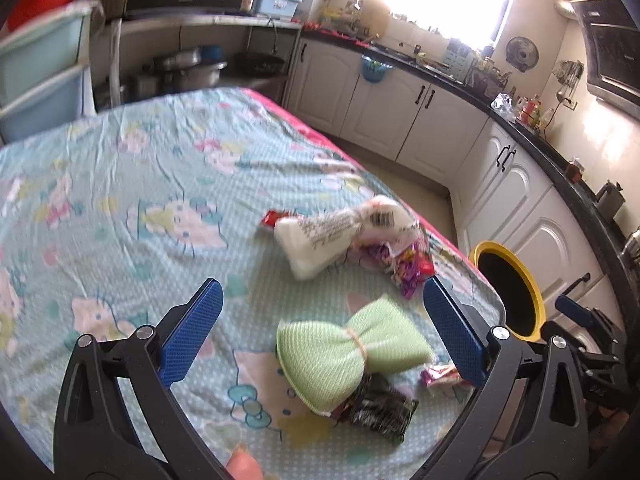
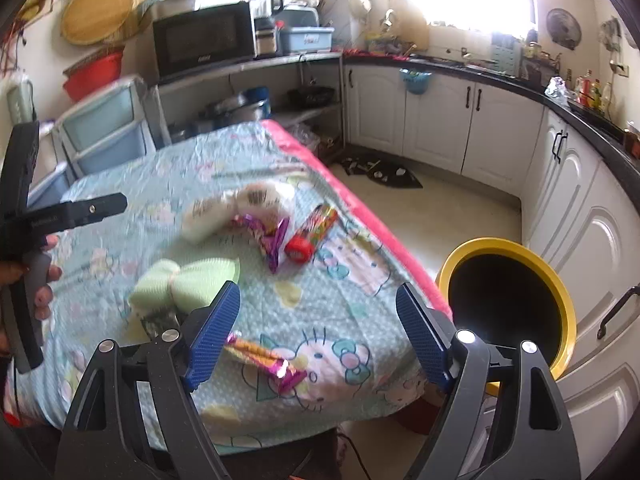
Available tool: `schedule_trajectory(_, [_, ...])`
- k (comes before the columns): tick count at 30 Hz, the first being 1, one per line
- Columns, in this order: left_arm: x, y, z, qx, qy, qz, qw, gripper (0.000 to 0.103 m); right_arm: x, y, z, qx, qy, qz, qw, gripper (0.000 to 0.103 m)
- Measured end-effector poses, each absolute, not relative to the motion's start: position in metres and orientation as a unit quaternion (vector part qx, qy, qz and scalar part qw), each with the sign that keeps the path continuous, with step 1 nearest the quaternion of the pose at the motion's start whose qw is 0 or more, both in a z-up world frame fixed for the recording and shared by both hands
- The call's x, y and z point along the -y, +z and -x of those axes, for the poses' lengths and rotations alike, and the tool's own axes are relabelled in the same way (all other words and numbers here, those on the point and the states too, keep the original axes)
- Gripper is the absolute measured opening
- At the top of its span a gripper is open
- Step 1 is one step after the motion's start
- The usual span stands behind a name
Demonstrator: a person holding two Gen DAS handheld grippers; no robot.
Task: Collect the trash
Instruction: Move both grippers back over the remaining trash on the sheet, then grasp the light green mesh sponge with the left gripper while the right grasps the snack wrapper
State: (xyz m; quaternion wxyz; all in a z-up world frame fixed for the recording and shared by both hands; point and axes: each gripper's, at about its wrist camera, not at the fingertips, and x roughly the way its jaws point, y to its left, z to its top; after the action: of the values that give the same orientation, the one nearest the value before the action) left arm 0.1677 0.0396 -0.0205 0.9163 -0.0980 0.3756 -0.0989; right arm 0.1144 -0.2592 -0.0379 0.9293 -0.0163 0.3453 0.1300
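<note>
Trash, scattered on a table under a wrinkled pale-blue cartoon-print cotton cloth [image 2: 168, 168], listed left to right: soft green waffle-textured sponge pinched at its waist by a band [image 2: 182, 282], over a crinkled black foil packet [image 1: 378, 410]; white plastic pouch with printed text and barcode [image 2: 236, 208]; purple foil wrapper [image 2: 272, 240]; striped candy tube with red cap [image 2: 312, 232]; flattened orange-and-pink wrapper [image 2: 264, 360] nearest the right gripper [image 2: 318, 336], jaws released, empty. Left gripper [image 1: 322, 336], jaws spread, above the sponge. Round yellow-rimmed bin with dark interior [image 2: 568, 320] stands on the floor beside the table.
</note>
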Motion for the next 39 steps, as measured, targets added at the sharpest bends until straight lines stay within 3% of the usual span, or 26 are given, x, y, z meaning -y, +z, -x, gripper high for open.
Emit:
schedule_trajectory(20, [-0.050,-0.091,-0.165,-0.478,-0.144,0.217,0.839,0.092,0.214,-0.109,-0.120,-0.426,0.202,0.110,0.875,0.078])
schedule_trajectory(23, [-0.046,-0.095,-0.167,-0.487,-0.151,0.229,0.829,0.086,0.209,-0.120,-0.125,-0.432,0.201,0.129,0.870,0.076])
schedule_trajectory(28, [-0.043,-0.105,-0.169,-0.503,-0.153,0.257,0.811,0.071,0.200,-0.130,-0.138,-0.440,0.209,0.145,0.861,0.060])
schedule_trajectory(30, [-0.043,-0.109,-0.172,-0.509,-0.153,0.270,0.803,0.067,0.198,-0.133,-0.143,-0.445,0.218,0.145,0.856,0.039])
schedule_trajectory(32, [-0.044,-0.114,-0.174,-0.513,-0.152,0.282,0.796,0.061,0.198,-0.136,-0.147,-0.451,0.222,0.135,0.854,0.032])
schedule_trajectory(34, [-0.046,-0.116,-0.176,-0.515,-0.151,0.292,0.792,0.046,0.198,-0.137,-0.147,-0.451,0.225,0.127,0.854,0.027])
schedule_trajectory(39, [-0.051,-0.116,-0.180,-0.511,-0.152,0.311,0.787,0.039,0.200,-0.134,-0.149,-0.451,0.225,0.112,0.857,0.020])
